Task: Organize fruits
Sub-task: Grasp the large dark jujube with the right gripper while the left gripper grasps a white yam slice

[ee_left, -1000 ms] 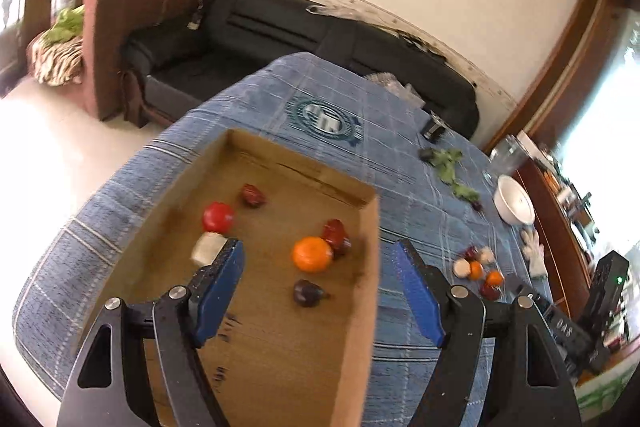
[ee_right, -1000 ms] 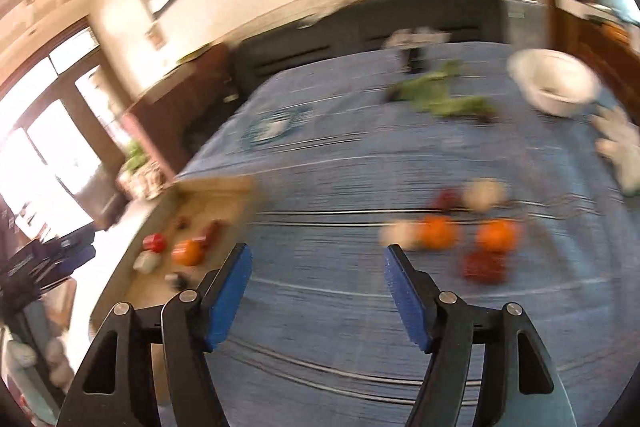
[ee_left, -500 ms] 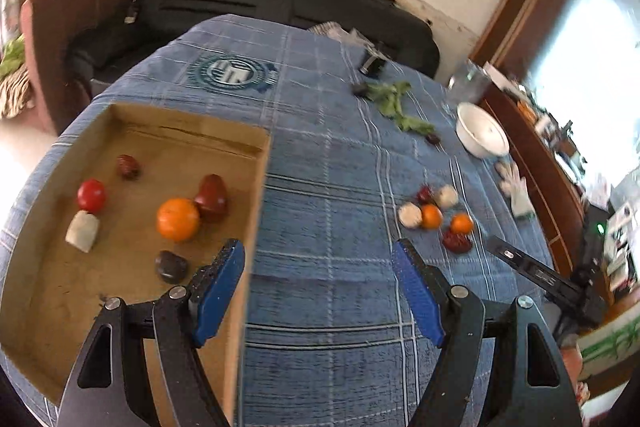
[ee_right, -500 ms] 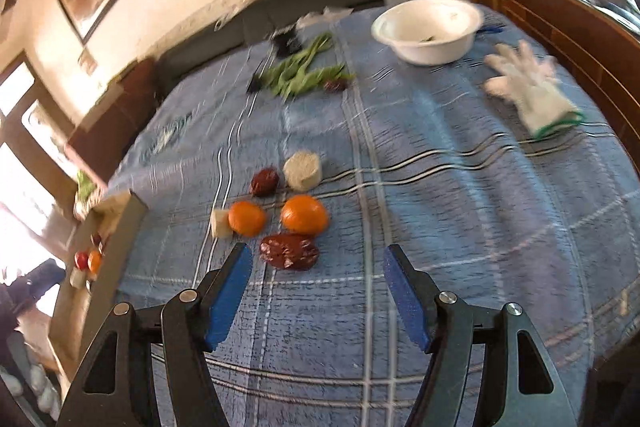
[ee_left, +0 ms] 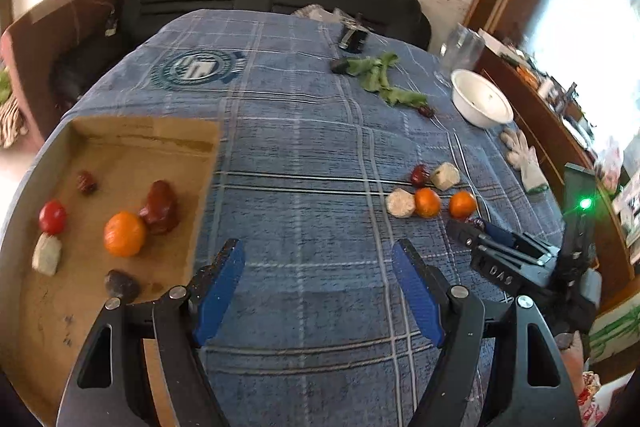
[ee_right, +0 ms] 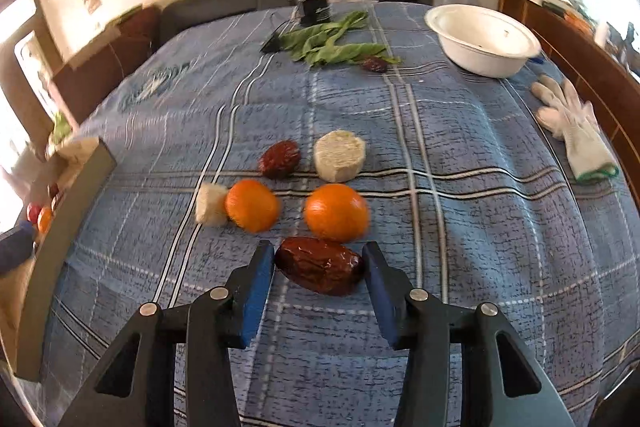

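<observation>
Date (ee_right: 319, 270) lies on the counter (ee_right: 480, 227) just before an orange (ee_right: 336, 213), between the closing pads of the right tool (ee_right: 319, 277); pinch its ends gently, lift straight so the orange stays put. Left tool (ee_left: 318, 285) hangs spread, empty, beside the box (ee_left: 208, 187)

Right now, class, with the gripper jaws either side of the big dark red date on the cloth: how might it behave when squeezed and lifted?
The date looks glossy, so it may slip in the closing right gripper. Its oval shape could let it roll or twist. Its wrinkled skin suggests it might dent.
</observation>
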